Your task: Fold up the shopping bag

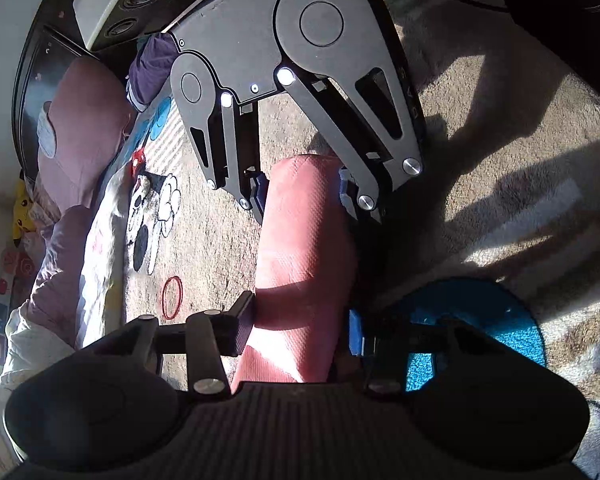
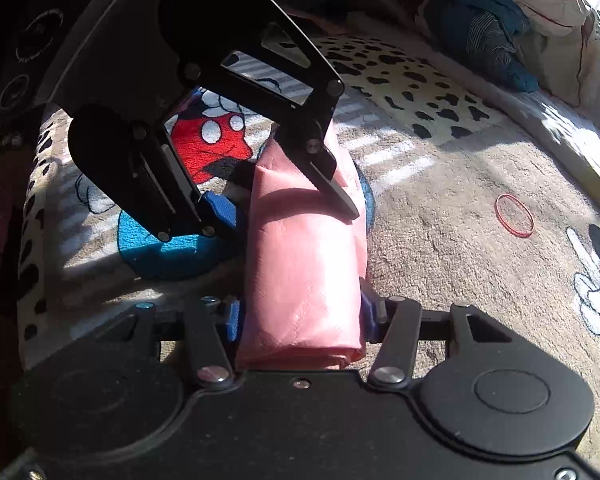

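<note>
Already done: pink shopping bag [image 2: 304, 264] was rolled compact.
Fingers: left gripper [image 1: 300, 334] and right gripper [image 2: 300, 320] each pinched one end.
Left: securing; red rubber band [image 2: 515, 215] lay unused, right.

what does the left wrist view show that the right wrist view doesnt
Only the left wrist view: pink cushions by a dark screen, and a yellow toy. Only the right wrist view: a spotted cloth and a red bow print. Both: the rolled pink bag between both tongs, a red rubber band and the rug.
</note>
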Demonstrator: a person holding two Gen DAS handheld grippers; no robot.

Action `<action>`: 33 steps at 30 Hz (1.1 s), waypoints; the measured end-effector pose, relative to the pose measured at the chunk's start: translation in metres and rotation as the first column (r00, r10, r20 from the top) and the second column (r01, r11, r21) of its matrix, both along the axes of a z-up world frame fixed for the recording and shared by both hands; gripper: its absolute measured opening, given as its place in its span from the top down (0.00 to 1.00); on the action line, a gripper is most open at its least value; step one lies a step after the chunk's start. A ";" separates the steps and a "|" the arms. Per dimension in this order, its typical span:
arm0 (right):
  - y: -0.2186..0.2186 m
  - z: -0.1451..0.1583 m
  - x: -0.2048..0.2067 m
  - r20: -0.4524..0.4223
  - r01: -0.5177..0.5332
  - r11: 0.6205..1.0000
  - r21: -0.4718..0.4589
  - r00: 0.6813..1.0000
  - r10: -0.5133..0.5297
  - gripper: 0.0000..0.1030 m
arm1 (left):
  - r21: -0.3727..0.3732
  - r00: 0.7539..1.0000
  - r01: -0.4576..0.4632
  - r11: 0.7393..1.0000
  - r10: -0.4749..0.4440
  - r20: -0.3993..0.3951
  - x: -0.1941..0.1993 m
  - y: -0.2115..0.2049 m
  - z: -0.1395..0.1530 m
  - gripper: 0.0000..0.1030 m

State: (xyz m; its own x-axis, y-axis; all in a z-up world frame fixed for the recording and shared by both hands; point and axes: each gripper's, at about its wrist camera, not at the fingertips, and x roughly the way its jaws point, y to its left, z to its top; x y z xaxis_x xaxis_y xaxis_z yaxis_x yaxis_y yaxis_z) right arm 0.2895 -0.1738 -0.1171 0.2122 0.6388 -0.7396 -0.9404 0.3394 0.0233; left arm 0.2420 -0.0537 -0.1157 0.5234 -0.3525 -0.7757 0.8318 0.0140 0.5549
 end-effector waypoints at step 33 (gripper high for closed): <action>-0.140 -0.003 -0.013 -0.439 0.472 0.276 0.838 0.881 -0.174 0.19 | -0.582 0.482 -0.672 0.458 -0.327 -0.813 0.073 0.039 0.028 0.66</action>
State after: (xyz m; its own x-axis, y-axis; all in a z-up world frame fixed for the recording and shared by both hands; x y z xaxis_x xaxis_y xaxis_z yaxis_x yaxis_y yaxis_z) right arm 0.2764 -0.3134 -0.1196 0.5068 0.8382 0.2013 -0.6693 0.2354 0.7047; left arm 0.3147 -0.0143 -0.0873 0.0524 -0.9737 -0.2216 0.7037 0.1935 -0.6837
